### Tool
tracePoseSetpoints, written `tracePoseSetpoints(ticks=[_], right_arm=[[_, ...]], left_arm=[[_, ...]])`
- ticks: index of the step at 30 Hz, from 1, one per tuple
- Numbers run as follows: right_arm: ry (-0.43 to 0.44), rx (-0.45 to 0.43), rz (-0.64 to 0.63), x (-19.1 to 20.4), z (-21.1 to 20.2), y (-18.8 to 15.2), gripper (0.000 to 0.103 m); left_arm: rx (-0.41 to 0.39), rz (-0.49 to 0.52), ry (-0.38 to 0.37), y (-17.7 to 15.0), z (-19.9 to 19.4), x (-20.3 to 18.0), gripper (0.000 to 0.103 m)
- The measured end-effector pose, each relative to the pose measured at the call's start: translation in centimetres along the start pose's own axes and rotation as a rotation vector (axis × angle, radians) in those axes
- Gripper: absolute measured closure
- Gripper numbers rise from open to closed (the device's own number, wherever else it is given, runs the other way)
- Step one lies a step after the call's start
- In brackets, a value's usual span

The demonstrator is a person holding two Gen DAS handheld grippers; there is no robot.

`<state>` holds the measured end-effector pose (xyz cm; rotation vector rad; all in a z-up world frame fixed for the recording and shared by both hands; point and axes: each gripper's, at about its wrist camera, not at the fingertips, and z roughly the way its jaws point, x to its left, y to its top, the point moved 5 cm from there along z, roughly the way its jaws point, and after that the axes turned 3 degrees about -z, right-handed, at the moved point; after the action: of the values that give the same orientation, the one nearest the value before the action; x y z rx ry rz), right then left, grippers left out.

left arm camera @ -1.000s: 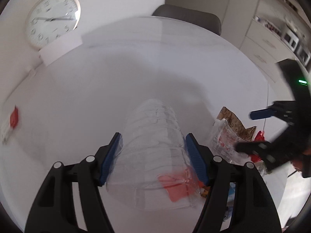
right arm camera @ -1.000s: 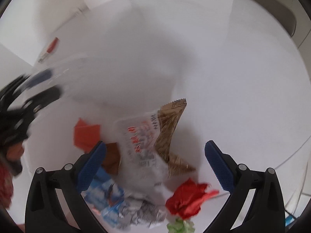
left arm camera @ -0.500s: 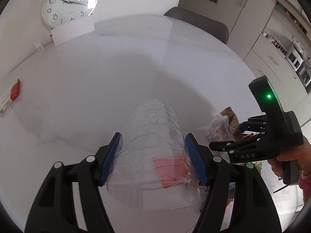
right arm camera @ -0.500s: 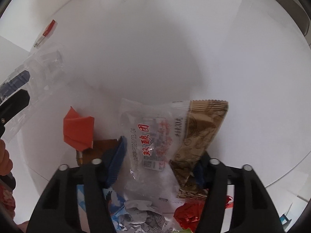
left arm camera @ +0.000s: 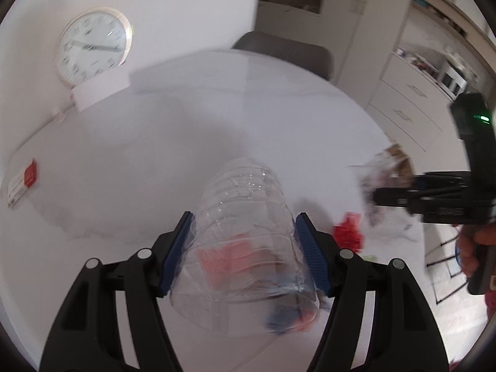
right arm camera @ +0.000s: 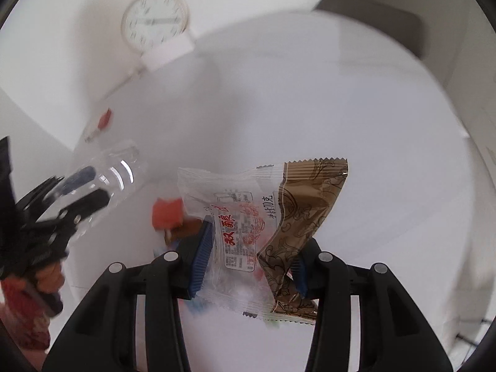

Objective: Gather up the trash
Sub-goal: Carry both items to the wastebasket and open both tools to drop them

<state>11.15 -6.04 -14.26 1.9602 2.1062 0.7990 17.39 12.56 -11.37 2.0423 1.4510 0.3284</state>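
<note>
Two grippers are over the white table [left arm camera: 130,161], each with trash: the left gripper [left arm camera: 245,254] is half open, its blue pads pressed to the sides of a clear crushed plastic bottle [left arm camera: 245,217]. To its right, the right gripper [right arm camera: 251,257] has just been closing and now pinches a clear-and-brown snack wrapper [right arm camera: 263,217], held above red paper scraps [right arm camera: 167,215] on the table.

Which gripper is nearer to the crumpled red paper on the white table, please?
Left. The left gripper, clamping the clear plastic bottle, is beside the crumpled red paper; the right gripper, holding the snack wrapper, is farther.
</note>
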Motion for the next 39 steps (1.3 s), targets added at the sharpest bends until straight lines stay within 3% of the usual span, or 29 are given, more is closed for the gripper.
tracePoseSetpoints(ticks=[6,9,14,18,22,26,29,34,39], right_arm=[[-0.165,0.004,0.142,-8.3,-8.4,-10.3,0.056],[-0.198,0.060,0.264,-13.1,-8.8,-16.4,0.054],[-0.174,0.222,0.405,-21.1,-1.9,-27.2,0.053],[-0.137,0.339,0.476,-26.8,6.1,-32.6,0.052],[-0.106,0.414,0.530,-30.4,11.1,-36.5,0.028],[-0.060,0.409,0.570,-31.1,11.0,-37.6,0.022],[-0.028,0.346,0.570,-31.0,7.8,-37.6,0.016],[-0.118,0.223,0.553,-32.3,-0.7,-38.9,0.014],[-0.174,0.150,0.586,-33.4,-6.3,-41.7,0.010]], left_arm=[[-0.010,0.095,-0.139,-1.3,-2.2,-9.6,0.038],[-0.001,0.155,-0.205,-2.6,-2.7,-15.1,0.038],[0.058,0.223,-0.270,-5.8,-2.6,-24.4,0.038],[0.139,0.249,-0.298,-9.0,-1.8,-31.2,0.038],[0.197,0.310,-0.250,-11.6,-0.1,-36.2,0.038],[0.239,0.364,-0.222,-14.2,1.6,-39.8,0.038],[0.268,0.396,-0.229,-15.9,2.8,-42.2,0.038],[0.336,0.433,-0.211,-19.2,7.0,-45.4,0.038],[0.464,0.407,-0.166,-23.5,14.2,-46.5,0.038]])
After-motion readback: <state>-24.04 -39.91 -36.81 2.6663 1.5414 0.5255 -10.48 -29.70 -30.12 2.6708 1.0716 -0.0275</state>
